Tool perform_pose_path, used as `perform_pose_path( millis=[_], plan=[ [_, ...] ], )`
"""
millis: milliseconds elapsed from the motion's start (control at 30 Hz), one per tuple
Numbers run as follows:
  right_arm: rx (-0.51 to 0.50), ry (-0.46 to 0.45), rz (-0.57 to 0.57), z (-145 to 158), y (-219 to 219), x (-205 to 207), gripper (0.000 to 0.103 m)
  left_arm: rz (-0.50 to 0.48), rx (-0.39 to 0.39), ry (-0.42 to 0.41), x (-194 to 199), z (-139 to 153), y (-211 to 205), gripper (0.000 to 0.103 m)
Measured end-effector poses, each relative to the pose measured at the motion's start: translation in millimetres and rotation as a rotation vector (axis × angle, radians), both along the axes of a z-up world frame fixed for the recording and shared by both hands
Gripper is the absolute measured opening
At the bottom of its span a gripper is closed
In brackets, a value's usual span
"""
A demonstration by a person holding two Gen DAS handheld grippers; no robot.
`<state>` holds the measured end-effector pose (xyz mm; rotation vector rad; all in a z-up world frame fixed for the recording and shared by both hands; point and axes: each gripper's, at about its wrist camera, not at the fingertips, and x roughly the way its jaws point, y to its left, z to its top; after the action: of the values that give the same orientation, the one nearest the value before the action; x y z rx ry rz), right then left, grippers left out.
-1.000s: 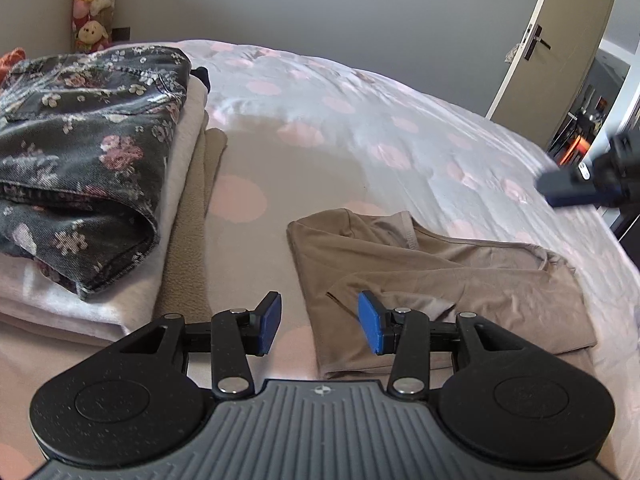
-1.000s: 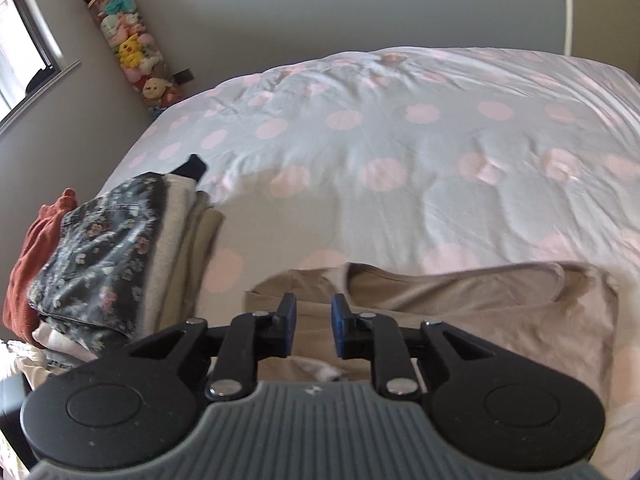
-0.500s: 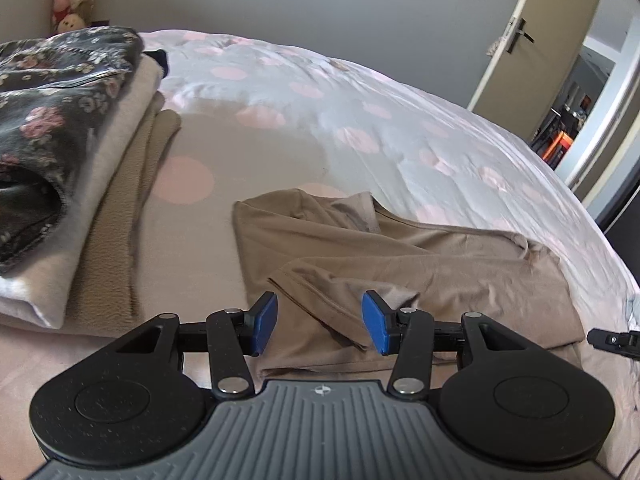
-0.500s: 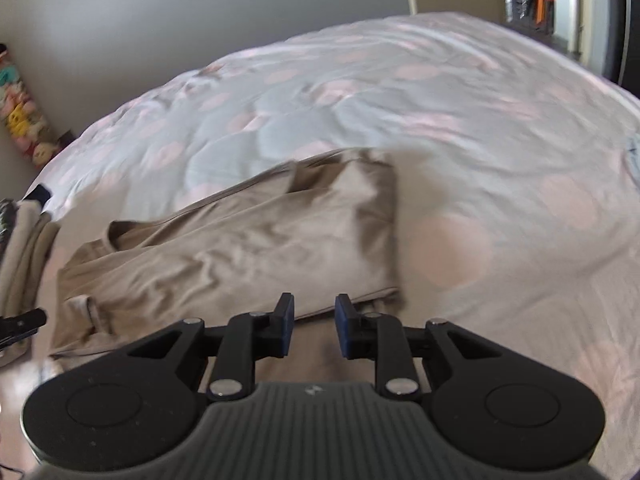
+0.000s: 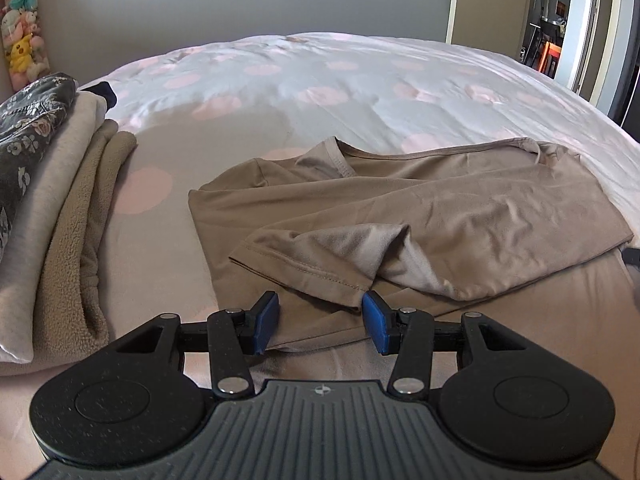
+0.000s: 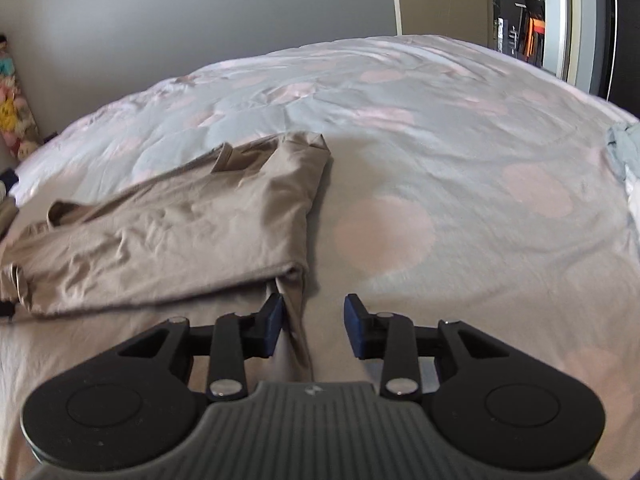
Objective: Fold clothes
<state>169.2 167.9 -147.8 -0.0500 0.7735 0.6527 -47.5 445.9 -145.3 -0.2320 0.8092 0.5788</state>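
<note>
A grey-walled bedroom, and filling it, one wide bed under a pale blue duvet with pink dots, beyond both sets of jaws. An open doorway sits far right of them. One taupe short-sleeved T-shirt lies part-folded just ahead of the jaws. Left of the left jaws, one stack of folded clothes, floral denim on top. The left gripper has jaws half apart, the sleeve hem between them, pads not pressing. The right gripper has jaws opening, the shirt's bottom edge beside its left pad.
</note>
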Motion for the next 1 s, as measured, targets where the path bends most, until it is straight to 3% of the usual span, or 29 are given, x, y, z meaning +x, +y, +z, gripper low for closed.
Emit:
perform_pose_path(
  millis=[100,167,300,567,667,733,800,1000],
  plan=[
    [0.036,0.001,-0.017,1.0,6.1,8.5,0.034,-0.001,0.004,0.003,-0.9,-1.8,1.9,0.045],
    [-0.003,-0.008,-0.052,0.1,8.4,10.6,0.009,0.003,0.004,0.003,-1.4,-2.5,3.7,0.044],
    [0.021,0.053,-0.094,-6.0,-5.4,20.9,0.008,0.018,-0.007,-0.008,-5.5,0.8,8.8,0.034],
    [0.025,0.075,-0.115,-6.8,-5.5,22.3,0.009,0.138,-0.076,-0.093,-27.8,12.2,30.2,0.034],
    [0.035,0.083,-0.117,-7.3,-6.7,23.4,0.009,0.147,-0.196,-0.189,-32.7,14.5,37.5,0.034],
    [0.037,0.082,-0.118,-7.1,-6.4,23.8,0.01,0.151,-0.24,-0.209,-29.7,10.2,38.4,0.036],
    [0.04,0.083,-0.118,-7.3,-6.4,24.1,0.011,0.177,-0.24,-0.194,-26.7,1.2,38.1,0.037],
    [0.051,0.094,-0.119,-7.9,-7.4,26.2,0.012,0.202,-0.225,-0.271,-21.1,-3.5,33.0,0.036]
  ],
)
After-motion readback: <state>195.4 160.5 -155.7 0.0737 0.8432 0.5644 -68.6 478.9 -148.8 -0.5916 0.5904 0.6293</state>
